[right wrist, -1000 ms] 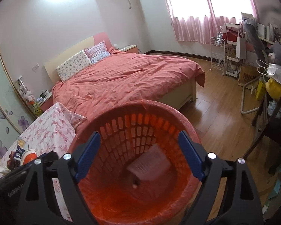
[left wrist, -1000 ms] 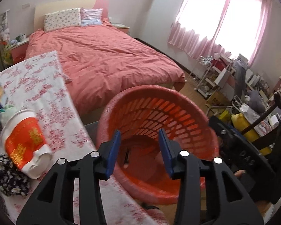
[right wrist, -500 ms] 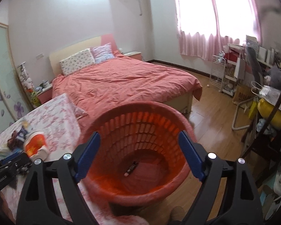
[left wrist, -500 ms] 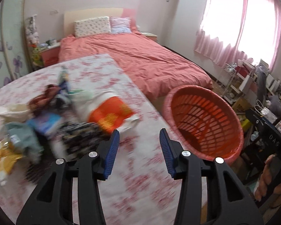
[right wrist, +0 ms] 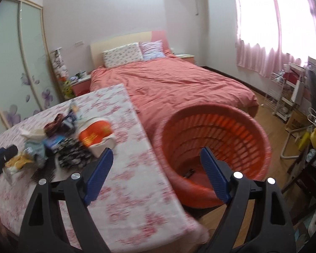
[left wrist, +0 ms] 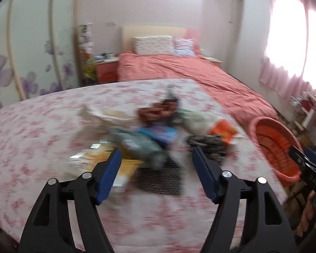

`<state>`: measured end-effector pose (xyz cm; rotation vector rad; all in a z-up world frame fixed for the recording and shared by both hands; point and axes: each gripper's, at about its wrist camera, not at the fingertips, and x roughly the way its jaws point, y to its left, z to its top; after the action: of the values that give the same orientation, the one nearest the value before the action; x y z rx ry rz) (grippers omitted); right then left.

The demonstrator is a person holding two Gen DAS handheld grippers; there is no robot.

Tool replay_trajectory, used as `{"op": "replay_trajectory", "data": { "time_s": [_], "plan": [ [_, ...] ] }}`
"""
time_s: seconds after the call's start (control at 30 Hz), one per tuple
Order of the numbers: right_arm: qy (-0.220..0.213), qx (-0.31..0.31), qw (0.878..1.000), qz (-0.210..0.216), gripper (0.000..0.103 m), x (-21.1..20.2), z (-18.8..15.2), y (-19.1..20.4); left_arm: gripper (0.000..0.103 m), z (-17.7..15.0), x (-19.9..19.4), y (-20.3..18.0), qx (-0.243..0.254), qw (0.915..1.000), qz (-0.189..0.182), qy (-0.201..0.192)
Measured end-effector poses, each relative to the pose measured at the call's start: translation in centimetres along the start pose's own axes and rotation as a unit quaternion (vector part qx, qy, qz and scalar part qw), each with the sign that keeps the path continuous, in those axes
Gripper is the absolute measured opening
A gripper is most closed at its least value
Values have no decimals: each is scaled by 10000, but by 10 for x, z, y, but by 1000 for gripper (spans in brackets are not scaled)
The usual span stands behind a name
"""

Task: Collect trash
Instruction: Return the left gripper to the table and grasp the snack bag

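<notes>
A reach for the next piece of trash appears to be the step in hand. The left claw [left wrist: 155, 171] is held wide and empty above the desk [left wrist: 42, 130], aimed at the trash pile [left wrist: 153, 130], whose near edge lies between its fingers in the left view. The pile is blurred there; a pale bag, a grey-green wrapper, a blue packet, a dark patterned piece and a red-and-white cup [right wrist: 97, 133] lying on its side can be made out, with a black mesh mat [left wrist: 160, 177] under the near edge. For the next move, one item at the near edge would have to be singled out and the fingers closed on it alone, since the pieces overlap and more than one could be dragged along.

The right claw [right wrist: 155, 174] is also held wide and empty, above the gap between the desk edge and the basket [right wrist: 252, 130]. The basket, red and slatted, is seen just beside the desk's right edge, with one small dark item at its bottom, so most of the collecting is judged still to be done.

The desk is covered with a pink floral cloth. Behind it a bed [right wrist: 179, 84] with a coral cover and two pillows is seen, a flowered sliding wardrobe [left wrist: 21, 52] at left, and pink curtains [right wrist: 280, 31] over a bright window at right, above a wooden floor.
</notes>
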<state>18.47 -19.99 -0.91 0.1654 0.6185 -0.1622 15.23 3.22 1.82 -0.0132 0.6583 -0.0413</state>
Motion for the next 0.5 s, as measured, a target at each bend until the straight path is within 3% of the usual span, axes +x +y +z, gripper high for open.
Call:
{"op": "replay_trajectory", "data": {
  "time_s": [0.2,0.37,0.5],
  "plan": [
    [121,-144,9997,161,83,2,-10,25,71,-9,18,56,-403,9968,659,198],
    [186,-250,9993,185,83,3,-15,33,72,-18,38,80,-547,9938,772,577],
    [204,-319,9991,163,82,4,-17,37,72,-27,44,94,-813,9918,600,787]
  ]
}}
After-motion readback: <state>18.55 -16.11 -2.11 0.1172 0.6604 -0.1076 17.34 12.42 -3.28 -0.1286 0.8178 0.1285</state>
